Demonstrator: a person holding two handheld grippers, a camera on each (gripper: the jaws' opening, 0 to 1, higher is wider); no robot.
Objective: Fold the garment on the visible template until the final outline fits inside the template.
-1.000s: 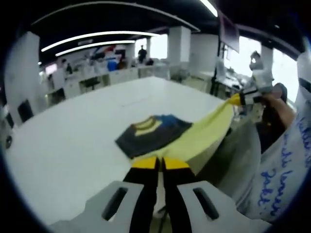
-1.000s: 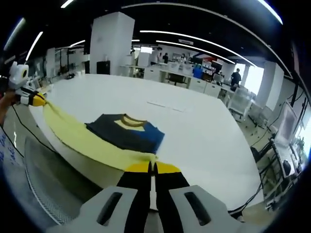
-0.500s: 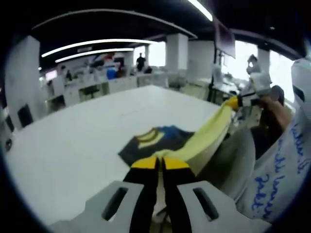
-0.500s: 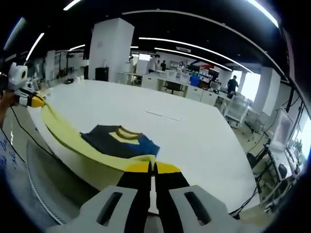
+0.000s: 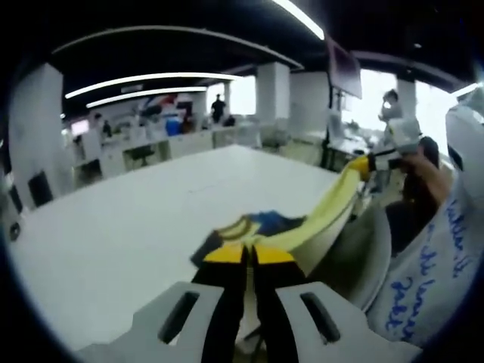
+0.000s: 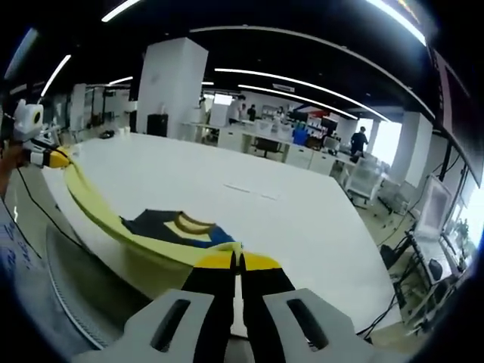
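2 tongs (image 5: pixel 249 253) (image 6: pixel 237 261) — each clamped on 1 garment (image 6: pixel 162 234) — over 1 white table (image 5: pixel 113 234).

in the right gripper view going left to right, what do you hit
left gripper pinching one end of the yellow hem → yellow hem of the garment, sagging across → dark part of the garment on the white table → right gripper shut on the hem's other end

White table (image 5: pixel 113 227), desks (image 6: pixel 302 151), distant people (image 5: pixel 218 107), ceiling lights (image 6: pixel 287 76).
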